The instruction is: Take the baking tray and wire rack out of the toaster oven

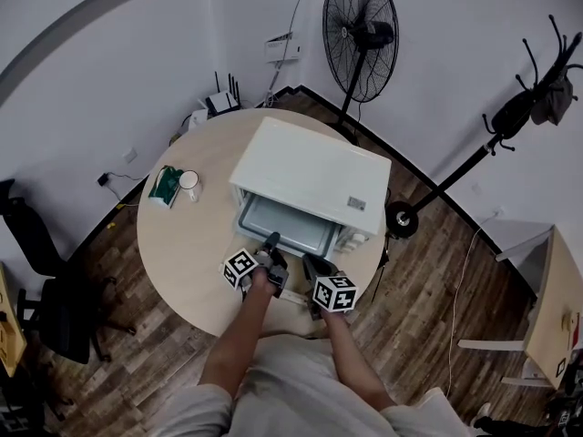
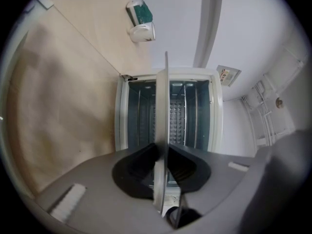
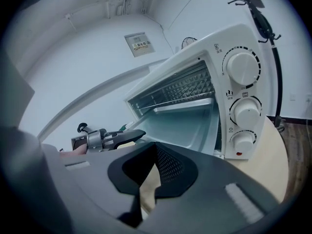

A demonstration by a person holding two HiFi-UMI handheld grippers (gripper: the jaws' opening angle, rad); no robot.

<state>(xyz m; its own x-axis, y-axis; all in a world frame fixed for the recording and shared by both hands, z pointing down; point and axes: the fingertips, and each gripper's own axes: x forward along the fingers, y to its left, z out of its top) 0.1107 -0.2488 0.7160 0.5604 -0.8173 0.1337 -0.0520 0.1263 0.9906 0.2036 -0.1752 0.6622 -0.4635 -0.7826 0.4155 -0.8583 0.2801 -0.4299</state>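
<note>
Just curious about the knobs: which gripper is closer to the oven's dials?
Right. The right gripper sits in front of the dials, to their left; the left gripper is farther left, clamped on the front edge of the baking tray.

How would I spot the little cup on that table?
Find the round table and the white toaster oven on it. To the oven's left in the head view sit two small things: the cup is the white round one, its neighbour a green packet.
</note>
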